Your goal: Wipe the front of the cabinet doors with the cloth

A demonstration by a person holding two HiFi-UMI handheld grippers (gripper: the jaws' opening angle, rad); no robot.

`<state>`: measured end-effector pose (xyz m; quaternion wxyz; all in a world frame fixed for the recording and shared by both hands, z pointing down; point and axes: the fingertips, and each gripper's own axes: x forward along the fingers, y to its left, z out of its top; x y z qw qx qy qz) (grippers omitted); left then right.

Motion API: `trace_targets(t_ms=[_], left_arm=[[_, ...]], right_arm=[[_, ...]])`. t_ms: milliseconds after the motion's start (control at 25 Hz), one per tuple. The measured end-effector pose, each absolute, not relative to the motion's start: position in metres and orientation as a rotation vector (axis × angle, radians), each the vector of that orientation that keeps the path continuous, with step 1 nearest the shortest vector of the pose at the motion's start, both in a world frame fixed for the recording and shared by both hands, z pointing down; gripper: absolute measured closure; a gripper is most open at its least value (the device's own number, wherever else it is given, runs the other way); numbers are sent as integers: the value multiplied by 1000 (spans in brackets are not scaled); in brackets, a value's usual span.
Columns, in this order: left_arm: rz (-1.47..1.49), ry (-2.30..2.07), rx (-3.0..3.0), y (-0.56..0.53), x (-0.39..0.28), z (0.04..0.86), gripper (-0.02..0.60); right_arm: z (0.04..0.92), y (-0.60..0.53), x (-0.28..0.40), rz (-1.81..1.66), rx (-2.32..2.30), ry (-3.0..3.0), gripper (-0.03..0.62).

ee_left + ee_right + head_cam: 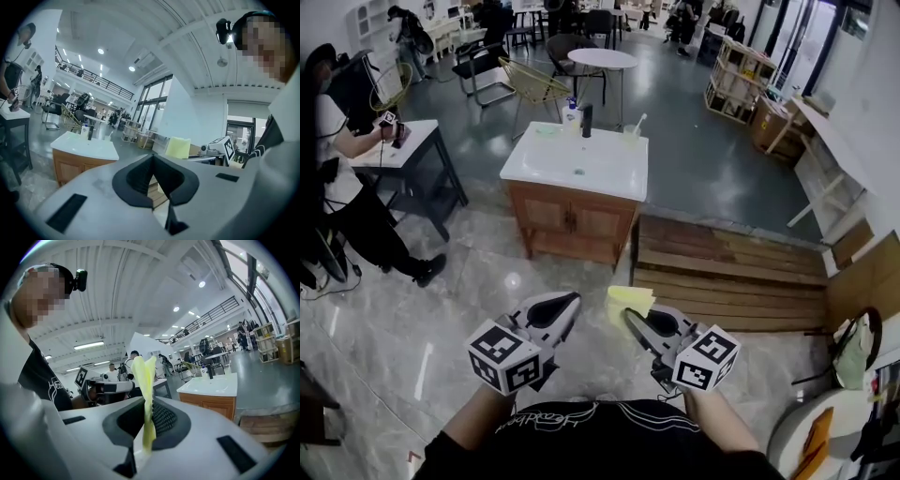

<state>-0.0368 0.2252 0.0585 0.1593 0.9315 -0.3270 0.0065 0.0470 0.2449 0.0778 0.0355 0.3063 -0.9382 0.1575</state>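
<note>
Cloth (629, 302), pale yellow, is well short of the cabinet doors (574, 221), held up near the wearer's body. At the far left of the head view a bystander (337, 187) stands at a dark table (411, 150). Next, low in the frame, comes the left gripper (570, 300); its own view shows the left gripper (152, 157) with its dark pads meeting at the tips and nothing between them. Ahead in the middle stands the wooden cabinet, its two doors closed under a white sink top (534, 169) with a black tap (587, 120). Just right of the left gripper, the right gripper (630, 317) has its jaws closed on the cloth. In the right gripper view the cloth (143, 376) stands up from between the pads of the right gripper (148, 401) as a folded, upright strip. Right of the cabinet a slatted wooden platform (722, 272) lies on the floor.
</note>
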Motion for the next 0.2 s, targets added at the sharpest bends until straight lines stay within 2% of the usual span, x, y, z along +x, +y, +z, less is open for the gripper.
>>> trace_targets(t_ms=[200], left_arm=[[-3, -941, 2656, 217, -56, 64, 575]], right_arm=[[79, 239, 30, 463, 939, -2891, 554]])
